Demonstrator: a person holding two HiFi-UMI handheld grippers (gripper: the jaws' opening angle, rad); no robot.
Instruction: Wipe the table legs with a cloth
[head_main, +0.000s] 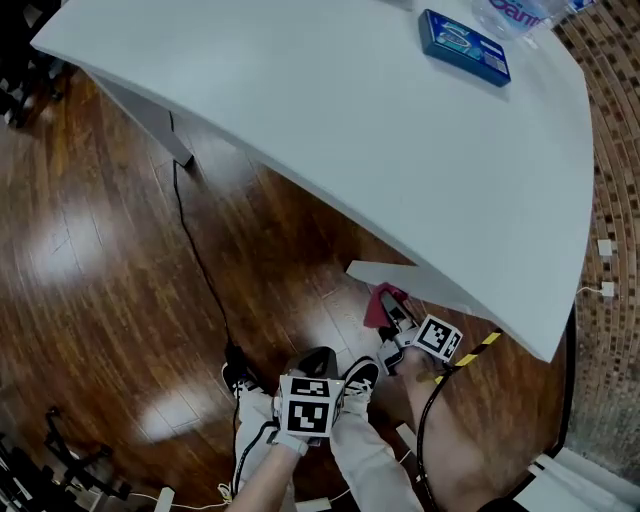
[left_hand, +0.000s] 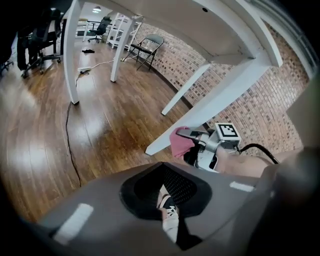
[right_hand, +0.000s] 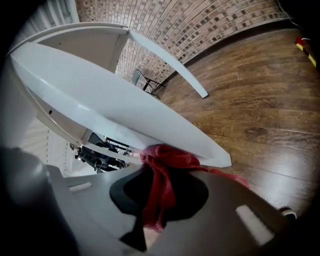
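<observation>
A red cloth (head_main: 384, 303) is pinched in my right gripper (head_main: 398, 320), which is shut on it and presses it against the slanted white table leg (head_main: 400, 277) near the leg's foot. In the right gripper view the cloth (right_hand: 162, 172) bunches between the jaws, touching the leg (right_hand: 150, 120). The left gripper view shows the same cloth (left_hand: 179, 142) on the leg (left_hand: 210, 107). My left gripper (head_main: 318, 362) hangs low over the floor by the person's shoes, its jaws shut with nothing in them (left_hand: 165, 190).
The white tabletop (head_main: 380, 130) carries a blue box (head_main: 464, 46) and a plastic package (head_main: 515, 12). A black cable (head_main: 200, 260) runs over the wooden floor past another leg (head_main: 150, 118). A brick wall (left_hand: 240, 95) and a folding chair (left_hand: 150, 47) lie beyond.
</observation>
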